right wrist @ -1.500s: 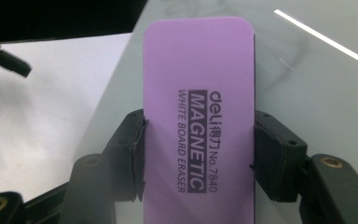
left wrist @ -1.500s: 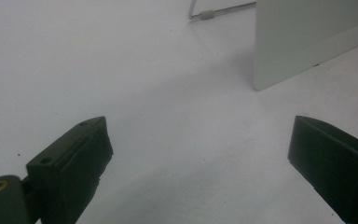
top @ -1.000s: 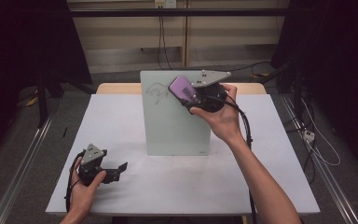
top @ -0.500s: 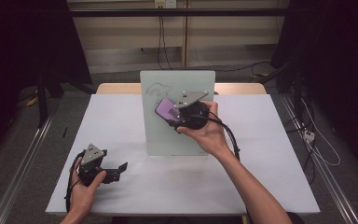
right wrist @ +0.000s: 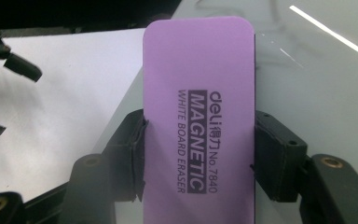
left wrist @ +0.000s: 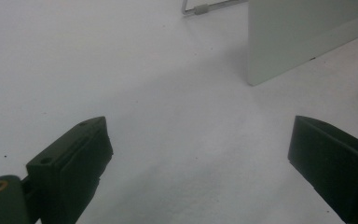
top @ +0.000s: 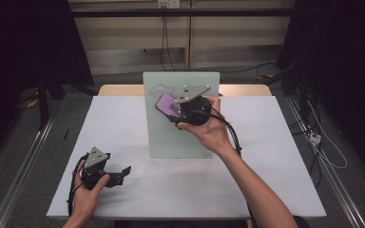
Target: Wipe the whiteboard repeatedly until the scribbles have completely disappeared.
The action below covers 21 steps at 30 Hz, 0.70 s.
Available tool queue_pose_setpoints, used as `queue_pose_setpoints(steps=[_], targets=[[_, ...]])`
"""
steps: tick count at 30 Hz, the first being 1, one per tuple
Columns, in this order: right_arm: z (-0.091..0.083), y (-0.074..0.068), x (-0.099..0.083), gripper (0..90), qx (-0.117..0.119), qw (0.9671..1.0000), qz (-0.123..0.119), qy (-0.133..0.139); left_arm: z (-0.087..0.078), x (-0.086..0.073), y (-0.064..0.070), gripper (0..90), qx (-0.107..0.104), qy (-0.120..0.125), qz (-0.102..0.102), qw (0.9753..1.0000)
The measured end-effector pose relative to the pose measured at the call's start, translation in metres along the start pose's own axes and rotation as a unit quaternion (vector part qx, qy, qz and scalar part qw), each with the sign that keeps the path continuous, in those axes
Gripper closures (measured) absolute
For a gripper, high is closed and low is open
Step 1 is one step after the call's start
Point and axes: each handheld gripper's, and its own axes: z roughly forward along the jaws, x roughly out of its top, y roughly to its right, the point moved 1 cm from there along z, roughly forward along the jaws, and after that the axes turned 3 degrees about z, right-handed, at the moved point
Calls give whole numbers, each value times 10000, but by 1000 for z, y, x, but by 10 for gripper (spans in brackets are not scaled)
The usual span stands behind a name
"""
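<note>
r gripper (top: 179, 113) clamps a purple magnetic whiteboard eraser (right wrist: 198, 112) by its long edges, jaws snug on both sides w/ printed back facing the cam, so the felt side prob faces the upright whiteboard (top: 171, 137) mid-table, over faint marker scribbles (top: 158, 89) near the board's top left; looks like wiping is the job, eraser at or just off the surface, contact can't be told. l gripper (top: 116, 174) rests low on the white table (top: 123, 123) near the front left corner, jaws spread wide w/ nothing between, parked well apart from the board, likely to stay clear of the wipe.
</note>
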Motion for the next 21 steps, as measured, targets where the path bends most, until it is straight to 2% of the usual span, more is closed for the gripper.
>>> queue_pose_setpoints(steps=[8, 11, 13, 21], targets=[[-22, 20, 10, 420, -379, 9987, 198, 279, 0, 0, 1, 55, -4, 8, -12, 10000], [-25, 24, 13, 420, -410, 9984, 241, 311, 1, 1, 0, 55, -8, -34, 49, 10000], [-23, 22, 14, 420, -447, 9984, 193, 285, 1, 0, 1, 55, -1, -2, 3, 10000], [-2, 2, 9, 420, -211, 9997, 54, 87, 0, 0, 1, 55, 11, 13, -13, 10000]])
